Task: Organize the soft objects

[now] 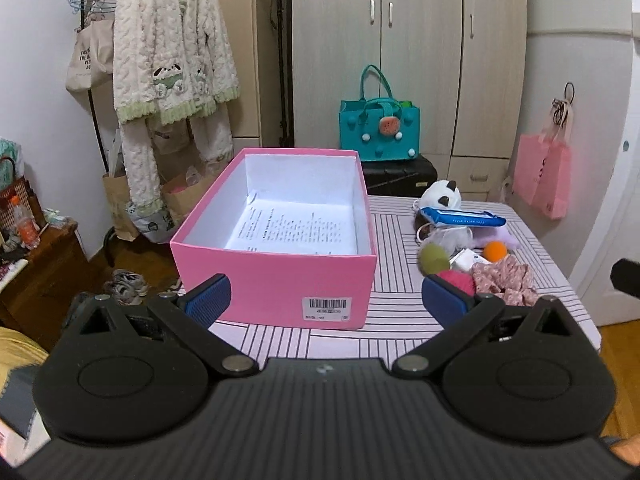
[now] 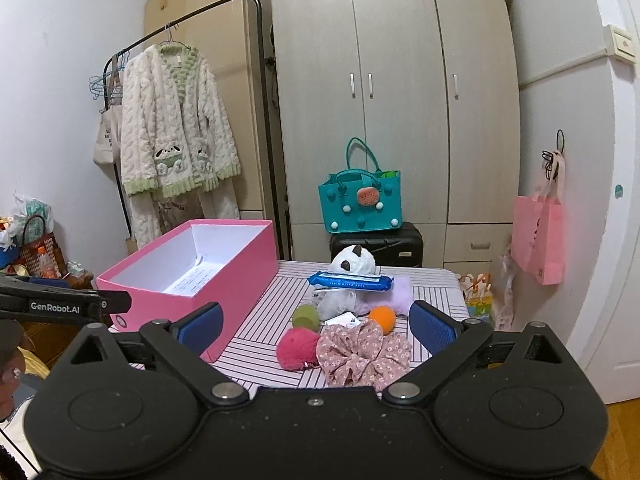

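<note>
Striped tablecloth under both grippers, wardrobe behind, and nothing picked up yet. Left gripper hangs with its fingers spread wide and bare, the pink box sitting straight ahead between them, open-topped, only a printed sheet on its floor. Right gripper is released too, fingers apart and holding nothing, and the heap of soft things lies right in front of its tips: pink pompom and floral scrunchie closest, between the fingers; green ball and orange ball just beyond; then the blue wipes pack lying across the panda plush. So this looks like the opening reach. The next move, I'd judge, is for the right gripper to dip onto the scrunchie or pompom, pinch gently since they squash, then carry across to the box off its left finger.
</note>
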Available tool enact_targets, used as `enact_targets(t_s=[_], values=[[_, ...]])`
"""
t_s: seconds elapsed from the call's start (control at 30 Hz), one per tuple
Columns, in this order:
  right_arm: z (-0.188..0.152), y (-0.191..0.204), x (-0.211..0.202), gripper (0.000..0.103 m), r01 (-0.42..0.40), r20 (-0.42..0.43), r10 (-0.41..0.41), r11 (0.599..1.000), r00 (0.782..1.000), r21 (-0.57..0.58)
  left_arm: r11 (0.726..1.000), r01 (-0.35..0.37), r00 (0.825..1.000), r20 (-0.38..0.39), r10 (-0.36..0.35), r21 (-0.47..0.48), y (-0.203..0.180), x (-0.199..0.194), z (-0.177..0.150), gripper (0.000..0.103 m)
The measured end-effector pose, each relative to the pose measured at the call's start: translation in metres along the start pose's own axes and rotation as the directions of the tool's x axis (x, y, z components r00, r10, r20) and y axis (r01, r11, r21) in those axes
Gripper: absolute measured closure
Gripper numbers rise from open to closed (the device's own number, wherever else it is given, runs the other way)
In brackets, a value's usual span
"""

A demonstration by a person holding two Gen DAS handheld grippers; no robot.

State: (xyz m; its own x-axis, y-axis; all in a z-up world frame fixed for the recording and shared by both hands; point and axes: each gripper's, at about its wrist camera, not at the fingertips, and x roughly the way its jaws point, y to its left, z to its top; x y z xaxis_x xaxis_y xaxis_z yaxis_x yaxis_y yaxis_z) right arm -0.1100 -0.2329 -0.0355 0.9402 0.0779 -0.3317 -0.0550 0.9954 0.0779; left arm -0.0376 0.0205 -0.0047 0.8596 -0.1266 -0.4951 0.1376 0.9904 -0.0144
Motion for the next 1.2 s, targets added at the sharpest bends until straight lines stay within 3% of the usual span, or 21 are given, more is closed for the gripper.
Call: enact_targets(t_s=[0.37, 0.8, 1.03, 1.2], values=[[-0.012, 0.015, -0.009, 0.002, 0.041, 0.023, -0.039, 0.996, 0.999, -0.075, 0.998, -0.062, 0.998, 0.021, 0.061, 0.019, 0.001, 0.002, -0.01, 0.0], [-0.018, 0.012, -0.005, 0.002, 0.025, -0.003, -0.025, 0.998, 1.0, -0.062, 0.997, -0.072, 0.997, 0.018, 0.072, 0.028, 0.001, 0.003, -0.013, 0.0], [-0.016, -0.001, 0.001, 0.002, -0.018, -0.019, 0.016, 0.996, 1.0, -0.084, 0.999, -0.045, 0.999, -0.011, 0.045, 0.027, 0.005, 0.009, -0.01, 0.0], [-0.02, -0.017, 0.009, 0.002, -0.083, -0.01, 0.082, 0.994, 0.997, -0.067, 0.997, -0.035, 0.999, 0.039, 0.033, 0.068, -0.002, 0.013, -0.006, 0.001]])
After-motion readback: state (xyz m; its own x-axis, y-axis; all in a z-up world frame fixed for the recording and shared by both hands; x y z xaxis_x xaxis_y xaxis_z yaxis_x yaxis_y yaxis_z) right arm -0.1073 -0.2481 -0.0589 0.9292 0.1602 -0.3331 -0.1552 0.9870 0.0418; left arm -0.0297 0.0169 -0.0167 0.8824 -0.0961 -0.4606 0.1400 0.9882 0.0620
